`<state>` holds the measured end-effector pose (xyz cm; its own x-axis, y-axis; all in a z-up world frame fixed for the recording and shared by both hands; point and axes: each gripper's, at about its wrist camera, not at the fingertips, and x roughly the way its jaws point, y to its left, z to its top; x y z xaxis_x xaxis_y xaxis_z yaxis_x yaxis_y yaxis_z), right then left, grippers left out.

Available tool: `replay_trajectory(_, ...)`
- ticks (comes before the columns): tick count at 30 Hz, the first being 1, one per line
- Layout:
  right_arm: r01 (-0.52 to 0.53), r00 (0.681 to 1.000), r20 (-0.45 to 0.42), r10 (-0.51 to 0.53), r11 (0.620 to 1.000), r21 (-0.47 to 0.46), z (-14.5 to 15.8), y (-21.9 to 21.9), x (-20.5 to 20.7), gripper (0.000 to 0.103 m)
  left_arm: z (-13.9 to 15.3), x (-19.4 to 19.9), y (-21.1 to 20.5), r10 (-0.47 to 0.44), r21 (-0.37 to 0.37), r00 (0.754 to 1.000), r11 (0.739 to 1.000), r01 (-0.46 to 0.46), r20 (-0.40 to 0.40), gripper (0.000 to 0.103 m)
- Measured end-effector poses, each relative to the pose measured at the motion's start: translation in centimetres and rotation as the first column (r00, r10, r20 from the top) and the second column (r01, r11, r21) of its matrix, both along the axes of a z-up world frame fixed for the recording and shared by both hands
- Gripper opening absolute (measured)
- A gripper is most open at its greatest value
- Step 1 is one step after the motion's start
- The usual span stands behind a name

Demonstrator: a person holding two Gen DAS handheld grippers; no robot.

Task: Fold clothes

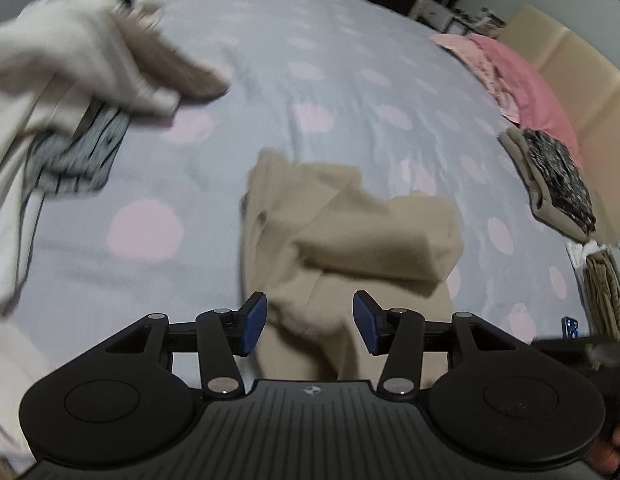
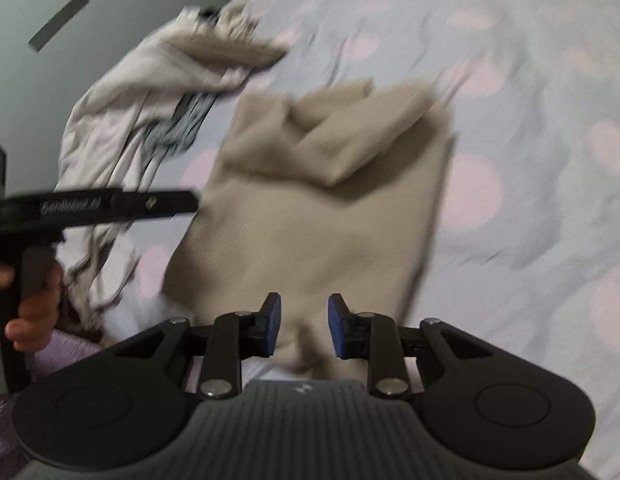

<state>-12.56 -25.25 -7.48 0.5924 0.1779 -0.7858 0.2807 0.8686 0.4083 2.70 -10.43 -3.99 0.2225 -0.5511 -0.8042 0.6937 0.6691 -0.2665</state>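
A folded stack (image 1: 558,184) sits at the right edge of the bed (image 1: 350,80), an unfolded pile (image 1: 62,80) waits upper left, and the half-folded beige garment (image 1: 342,232) lies centre beneath the released left gripper (image 1: 310,322) and right gripper (image 2: 304,326).

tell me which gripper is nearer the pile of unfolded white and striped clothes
Left. The left gripper shows in the right wrist view reaching just beside the white and striped clothes pile. The right gripper hangs over the beige garment, farther from the pile.
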Motion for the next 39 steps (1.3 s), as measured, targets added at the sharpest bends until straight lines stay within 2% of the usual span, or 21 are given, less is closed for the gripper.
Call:
replay_trajectory(3, 0.056, 0.998, 0.031, -0.056, 0.998, -0.016, 0.5, -1.6, 0.2, 0.023, 0.3, -0.3, -1.8, -0.057, 0.020, 0.997, 0.998, 0.056, 0.049, 0.044)
replay_trajectory(5, 0.068, 0.996, 0.058, -0.066, 0.997, -0.030, 0.5, -2.4, 0.6, 0.021, 0.0, -0.3, -2.8, -0.071, 0.041, 0.996, 0.997, 0.069, 0.053, 0.044)
replay_trajectory(10, 0.026, 0.997, 0.074, -0.014, 0.985, -0.168, -0.3, -2.1, 3.1, 0.020, -1.1, 0.1, -4.5, -0.082, 0.091, 0.995, 0.993, 0.077, 0.058, 0.044)
replay_trajectory(13, 0.004, 0.997, 0.072, 0.011, 0.980, -0.199, -1.0, -2.3, 4.4, 0.020, -1.8, 1.0, -4.8, -0.054, 0.097, 0.998, 0.994, 0.050, 0.039, 0.044)
replay_trajectory(18, 0.028, 0.993, 0.119, -0.007, 0.985, -0.171, -0.7, -2.9, 6.6, 0.021, -2.3, 3.0, -4.7, 0.038, 0.059, 0.999, 0.998, -0.038, -0.001, 0.044)
replay_trajectory(21, 0.051, 0.988, 0.154, -0.031, 0.990, -0.129, -0.3, -3.4, 8.1, 0.022, -1.9, 3.9, -4.6, 0.089, 0.044, 0.996, 0.995, -0.090, 0.020, 0.044)
replay_trajectory(26, 0.098, 0.976, 0.204, -0.081, 0.992, -0.075, 0.2, -4.1, 10.5, 0.023, -1.3, 5.8, -3.6, 0.204, 0.032, 0.978, 0.978, -0.206, 0.046, 0.044)
replay_trajectory(28, 0.131, 0.975, 0.188, -0.117, 0.989, -0.064, 0.1, -4.6, 11.1, 0.026, -1.1, 6.5, -3.2, 0.235, 0.028, 0.971, 0.971, -0.236, 0.034, 0.044)
replay_trajectory(35, 0.237, 0.965, 0.129, -0.230, 0.971, -0.041, -0.6, -7.1, 9.7, 0.036, -0.5, 5.6, -3.2, 0.181, 0.000, 0.983, 0.983, -0.181, 0.003, 0.044)
replay_trajectory(39, 0.237, 0.968, 0.102, -0.231, 0.971, -0.041, -0.5, -7.5, 7.6, 0.036, -0.2, 3.5, -2.8, 0.120, 0.029, 0.993, 0.992, -0.120, 0.013, 0.044)
